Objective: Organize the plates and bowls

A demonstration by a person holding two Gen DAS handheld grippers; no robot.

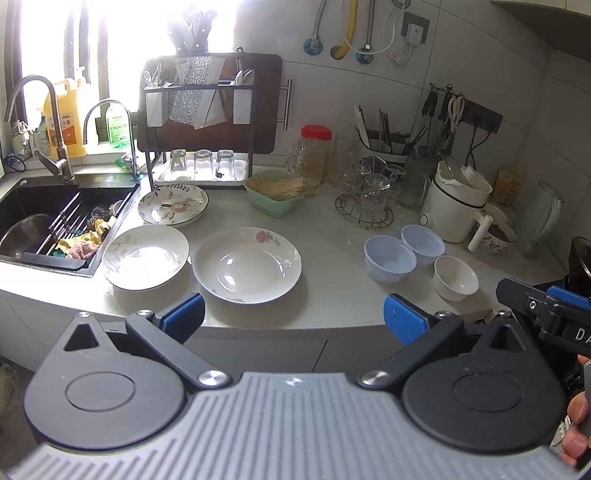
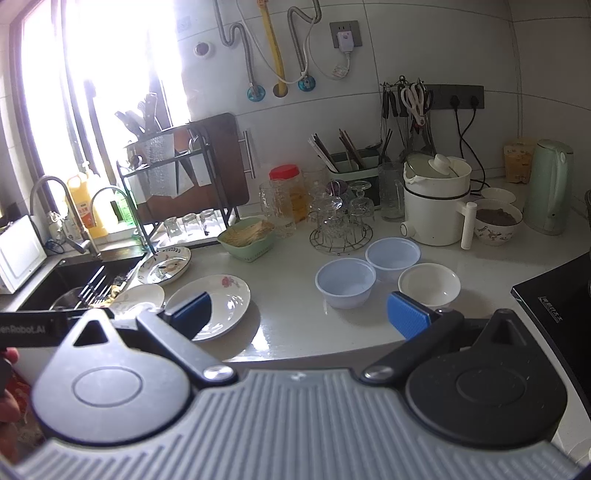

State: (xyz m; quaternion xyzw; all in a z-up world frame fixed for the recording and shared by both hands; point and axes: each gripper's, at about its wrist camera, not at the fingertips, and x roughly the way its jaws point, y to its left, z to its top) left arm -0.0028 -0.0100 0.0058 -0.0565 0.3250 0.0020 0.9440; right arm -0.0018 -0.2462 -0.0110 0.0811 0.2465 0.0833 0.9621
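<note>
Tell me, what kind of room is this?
It looks like a home kitchen. There is a sink with a tap, a rack of knives, and plates and bowls on the counter.

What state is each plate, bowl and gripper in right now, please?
Left gripper: open, empty.
Right gripper: open, empty.
Three plates: empty, flat, unstacked.
Two blue bowls: upright, empty, side by side.
White bowl: upright, empty.
Patterned bowl: filled with something dark.

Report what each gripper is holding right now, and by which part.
Nothing is held. The left gripper and the right gripper are both open and empty, back from the counter edge; the plates and bowls sit untouched on the counter.
</note>
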